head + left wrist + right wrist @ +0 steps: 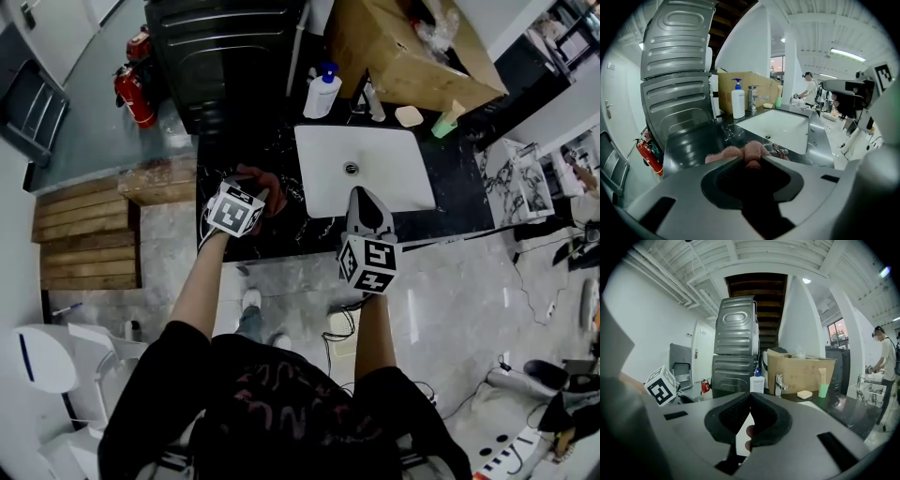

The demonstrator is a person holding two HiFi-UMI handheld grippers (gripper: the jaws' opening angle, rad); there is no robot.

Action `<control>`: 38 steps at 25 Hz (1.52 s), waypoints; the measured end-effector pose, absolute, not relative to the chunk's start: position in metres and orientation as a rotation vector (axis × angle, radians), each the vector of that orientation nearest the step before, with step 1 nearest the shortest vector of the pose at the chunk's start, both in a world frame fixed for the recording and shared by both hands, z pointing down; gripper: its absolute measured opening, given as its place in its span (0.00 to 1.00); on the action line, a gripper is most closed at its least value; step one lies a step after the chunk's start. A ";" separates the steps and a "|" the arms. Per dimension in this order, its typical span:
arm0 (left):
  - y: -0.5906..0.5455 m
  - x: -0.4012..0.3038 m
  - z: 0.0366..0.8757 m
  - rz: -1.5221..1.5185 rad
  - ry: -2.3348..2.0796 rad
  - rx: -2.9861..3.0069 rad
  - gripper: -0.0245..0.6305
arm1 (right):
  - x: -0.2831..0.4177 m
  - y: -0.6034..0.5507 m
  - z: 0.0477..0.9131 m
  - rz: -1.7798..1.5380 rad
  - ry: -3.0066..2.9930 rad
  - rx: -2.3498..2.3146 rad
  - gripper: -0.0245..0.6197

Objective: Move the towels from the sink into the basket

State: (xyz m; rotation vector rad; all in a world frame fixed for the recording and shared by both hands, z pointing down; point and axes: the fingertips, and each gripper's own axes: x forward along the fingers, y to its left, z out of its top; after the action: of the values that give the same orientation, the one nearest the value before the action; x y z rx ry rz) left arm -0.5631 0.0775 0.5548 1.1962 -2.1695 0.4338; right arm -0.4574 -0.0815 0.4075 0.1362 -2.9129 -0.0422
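1. Left claw (753, 161) pinching a fold of the pink towel (724, 153), low over the black counter (693, 140) just left of the sink (375, 155).
2. Right claw (750, 397) pressed together, empty, near the sink's front edge.
3. Squeeze firmly, then lift straight up until the cloth clears the counter.
4. Sink bare; basket not made out, so find it before swinging.
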 end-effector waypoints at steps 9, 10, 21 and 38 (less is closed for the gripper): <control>0.083 -0.557 0.547 0.376 -2.197 1.216 0.13 | -0.449 -0.079 0.403 -0.044 -2.918 0.159 0.06; 0.084 -0.557 0.543 0.363 -2.210 1.218 0.13 | -0.449 -0.078 0.402 -0.045 -2.922 0.159 0.06; 0.107 -0.553 0.474 0.298 -2.393 1.207 0.12 | -0.434 -0.063 0.384 -0.001 -2.965 0.142 0.06; 0.146 -0.547 0.341 0.277 -2.675 1.209 0.12 | -0.418 -0.056 0.362 -0.028 -3.002 0.160 0.06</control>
State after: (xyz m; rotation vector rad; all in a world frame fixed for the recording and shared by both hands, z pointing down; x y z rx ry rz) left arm -0.5470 0.1457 0.3410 1.2088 -2.6748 0.2767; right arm -0.4184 -0.0565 0.3617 0.1597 -3.0015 -0.0280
